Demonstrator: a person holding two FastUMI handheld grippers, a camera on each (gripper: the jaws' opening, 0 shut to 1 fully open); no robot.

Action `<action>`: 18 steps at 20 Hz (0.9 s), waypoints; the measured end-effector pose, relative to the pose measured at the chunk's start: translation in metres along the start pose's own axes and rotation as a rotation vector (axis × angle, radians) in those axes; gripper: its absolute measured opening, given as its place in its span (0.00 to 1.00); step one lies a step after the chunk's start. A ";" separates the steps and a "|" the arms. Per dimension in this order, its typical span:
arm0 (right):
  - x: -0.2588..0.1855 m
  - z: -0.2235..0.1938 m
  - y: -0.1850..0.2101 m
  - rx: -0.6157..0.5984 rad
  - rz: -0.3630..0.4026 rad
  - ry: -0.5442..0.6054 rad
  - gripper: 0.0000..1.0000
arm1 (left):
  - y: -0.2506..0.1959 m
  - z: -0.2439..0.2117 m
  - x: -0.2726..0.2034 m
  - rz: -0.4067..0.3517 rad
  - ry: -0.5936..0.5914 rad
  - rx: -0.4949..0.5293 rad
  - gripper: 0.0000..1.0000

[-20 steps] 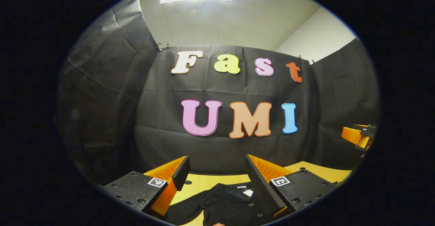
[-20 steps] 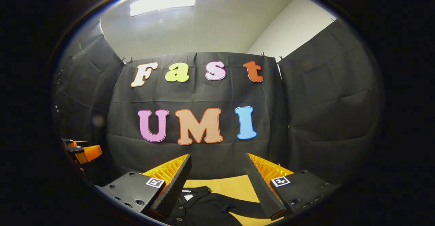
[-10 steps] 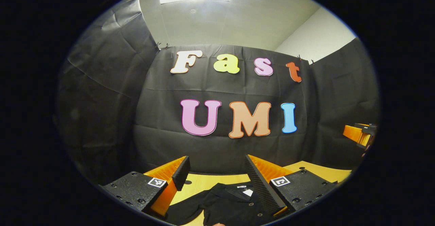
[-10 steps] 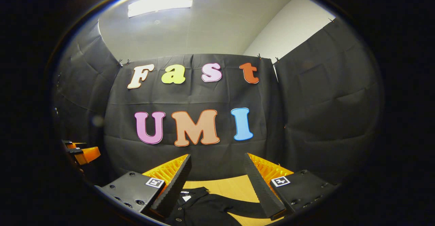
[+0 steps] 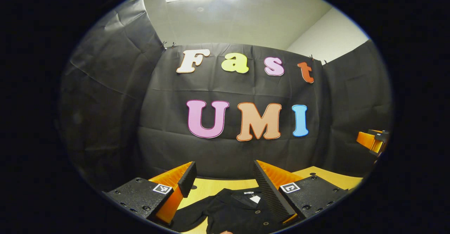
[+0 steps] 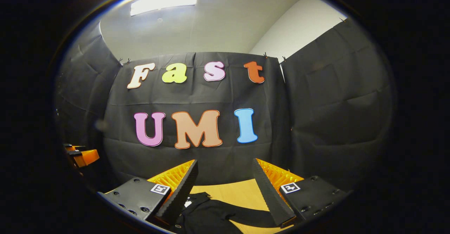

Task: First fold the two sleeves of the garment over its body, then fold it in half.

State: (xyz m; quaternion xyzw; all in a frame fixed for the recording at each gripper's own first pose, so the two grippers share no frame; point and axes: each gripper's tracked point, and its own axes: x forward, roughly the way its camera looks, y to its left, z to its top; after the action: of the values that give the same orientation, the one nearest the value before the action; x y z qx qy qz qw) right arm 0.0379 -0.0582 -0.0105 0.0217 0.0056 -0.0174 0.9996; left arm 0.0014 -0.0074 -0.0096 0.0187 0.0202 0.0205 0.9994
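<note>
Because no sleeve is folded yet, I am holding my left claw and right claw released above the shirt on the worktop.

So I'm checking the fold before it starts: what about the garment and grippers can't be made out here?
- Black garment, left gripper view: lower body cut off by the bottom edge, its right side behind a finger.
- Garment's right sleeve, right gripper view: cuff hidden behind a finger.
- White neck tag: too small to read.
- Right gripper, left gripper view: cut off at the edge.
</note>
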 end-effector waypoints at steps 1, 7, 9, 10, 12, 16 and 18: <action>0.004 0.000 -0.006 -0.001 -0.004 -0.001 0.98 | -0.002 0.001 0.002 0.003 -0.001 -0.001 0.97; 0.028 -0.025 -0.060 0.003 -0.058 0.054 0.98 | -0.012 0.004 0.012 0.035 -0.005 0.002 0.97; 0.035 -0.039 -0.084 -0.018 -0.082 0.081 0.97 | -0.017 0.005 0.016 0.045 -0.004 0.008 0.97; 0.039 -0.048 -0.098 -0.029 -0.094 0.097 0.97 | -0.020 0.004 0.018 0.051 -0.004 0.010 0.97; 0.045 -0.064 -0.121 -0.040 -0.115 0.130 0.97 | -0.024 0.004 0.021 0.063 -0.004 0.015 0.97; 0.056 -0.101 -0.159 -0.056 -0.134 0.204 0.98 | -0.037 0.002 0.028 0.083 0.006 0.032 0.97; 0.061 -0.125 -0.175 -0.086 -0.131 0.255 0.98 | -0.044 0.000 0.031 0.089 0.011 0.043 0.97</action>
State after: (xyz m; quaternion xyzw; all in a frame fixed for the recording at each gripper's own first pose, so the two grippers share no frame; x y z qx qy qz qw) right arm 0.0915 -0.2298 -0.1439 -0.0196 0.1349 -0.0794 0.9875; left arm 0.0342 -0.0497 -0.0122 0.0408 0.0255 0.0648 0.9967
